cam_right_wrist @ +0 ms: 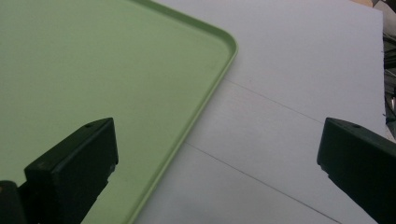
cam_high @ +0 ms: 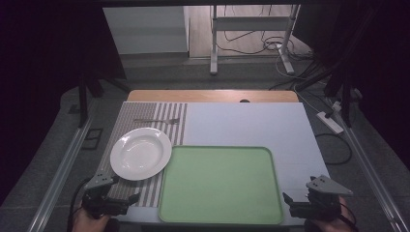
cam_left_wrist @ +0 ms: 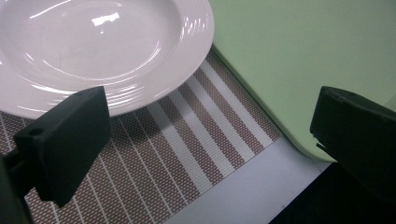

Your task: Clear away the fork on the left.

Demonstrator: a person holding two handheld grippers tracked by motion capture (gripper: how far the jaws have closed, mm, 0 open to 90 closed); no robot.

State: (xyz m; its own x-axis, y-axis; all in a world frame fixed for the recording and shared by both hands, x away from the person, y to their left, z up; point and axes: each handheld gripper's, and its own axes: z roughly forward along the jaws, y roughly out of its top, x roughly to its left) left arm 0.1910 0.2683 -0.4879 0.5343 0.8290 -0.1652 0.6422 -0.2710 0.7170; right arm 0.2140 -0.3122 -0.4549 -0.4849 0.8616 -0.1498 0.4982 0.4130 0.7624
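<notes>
High view: 2 grippers held low at the table's near edge, left gripper beside the striped placemat, right gripper off the green tray's near right corner. Both with jaws spread, nothing between them. White plate empty on the placemat, rim touching the tray. Fork lying beyond the plate. Tray empty.

Left gripper view: jaws wide apart above placemat stripes, plate rim just ahead, tray edge at right.

Right gripper view: jaws wide apart, 1 over the tray, 1 over pale board.
</notes>
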